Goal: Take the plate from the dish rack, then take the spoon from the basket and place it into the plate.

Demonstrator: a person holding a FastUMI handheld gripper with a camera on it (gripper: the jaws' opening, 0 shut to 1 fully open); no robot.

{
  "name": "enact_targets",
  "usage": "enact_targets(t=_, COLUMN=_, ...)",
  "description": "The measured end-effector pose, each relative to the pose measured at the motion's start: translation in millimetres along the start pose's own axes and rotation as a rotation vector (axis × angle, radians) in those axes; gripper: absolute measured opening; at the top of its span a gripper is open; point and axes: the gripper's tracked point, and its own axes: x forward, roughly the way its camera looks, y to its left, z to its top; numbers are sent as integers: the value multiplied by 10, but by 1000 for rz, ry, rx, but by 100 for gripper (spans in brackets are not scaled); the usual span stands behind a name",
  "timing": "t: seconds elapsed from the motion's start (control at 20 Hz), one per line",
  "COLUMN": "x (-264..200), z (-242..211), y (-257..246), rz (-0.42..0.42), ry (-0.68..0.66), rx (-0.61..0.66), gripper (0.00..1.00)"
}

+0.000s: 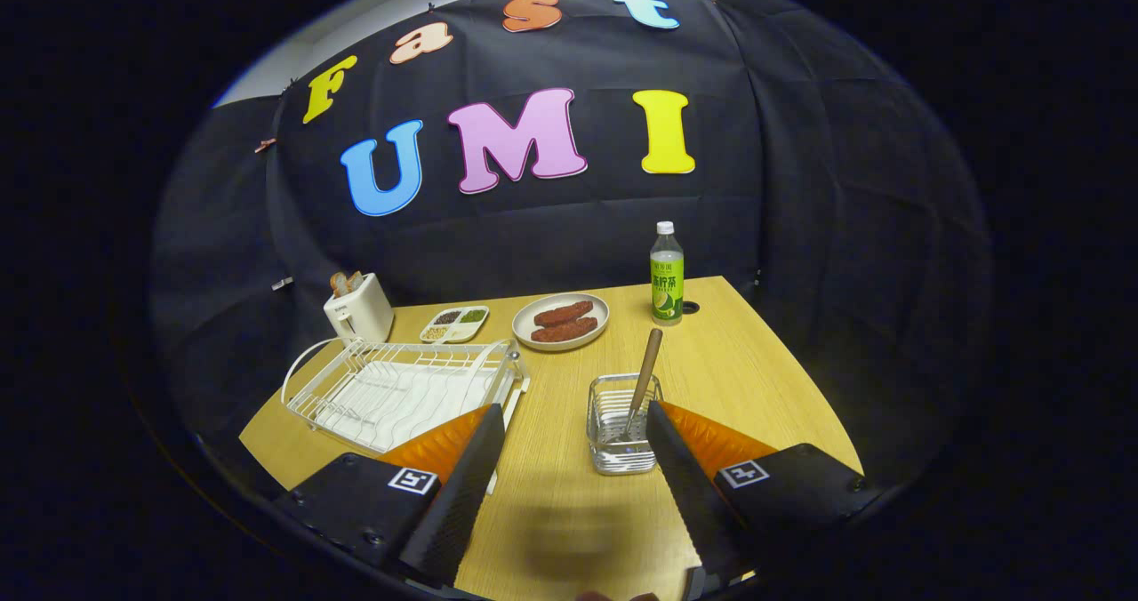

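Observation:
My gripper (573, 412) hovers open above the wooden table (729, 379), with nothing between its fingers. Just ahead, close to the right fingertip (662, 423), stands a small clear basket (613, 450). A spoon with a wooden handle (647, 365) stands in it, leaning to the right. Beyond the left fingertip (484, 428) sits a white wire dish rack (391, 388). A pale curved rim shows at the rack's right end; I cannot tell whether it is a plate.
At the back of the table stand a white toaster (358, 309) with bread in it, a small divided dish (454, 324), a round plate of brown sausages (560, 321) and a green-labelled bottle (667, 276). The table edges fall away right and left.

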Motion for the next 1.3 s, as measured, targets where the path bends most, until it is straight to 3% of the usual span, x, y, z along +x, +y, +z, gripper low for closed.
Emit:
enact_targets(t=0.4, x=764, z=282, y=-546, rz=2, ry=-35, rx=-68, gripper=98)
enact_targets(t=0.8, x=1607, z=-38, y=-822, rz=-15, ry=75, rx=-31, gripper=98)
enact_targets(t=1.0, x=1779, z=-284, y=-806, rz=13, ry=152, rx=-57, gripper=90)
enact_targets(t=1.15, x=1791, z=-334, y=-728, rz=29, ry=168, rx=-62, gripper=74)
enact_targets(t=1.2, x=1799, z=-342, y=-711, rz=31, ry=168, rx=-68, gripper=60)
enact_targets(t=1.3, x=1799, z=-362, y=-702, rz=32, ry=174, rx=-90, gripper=43)
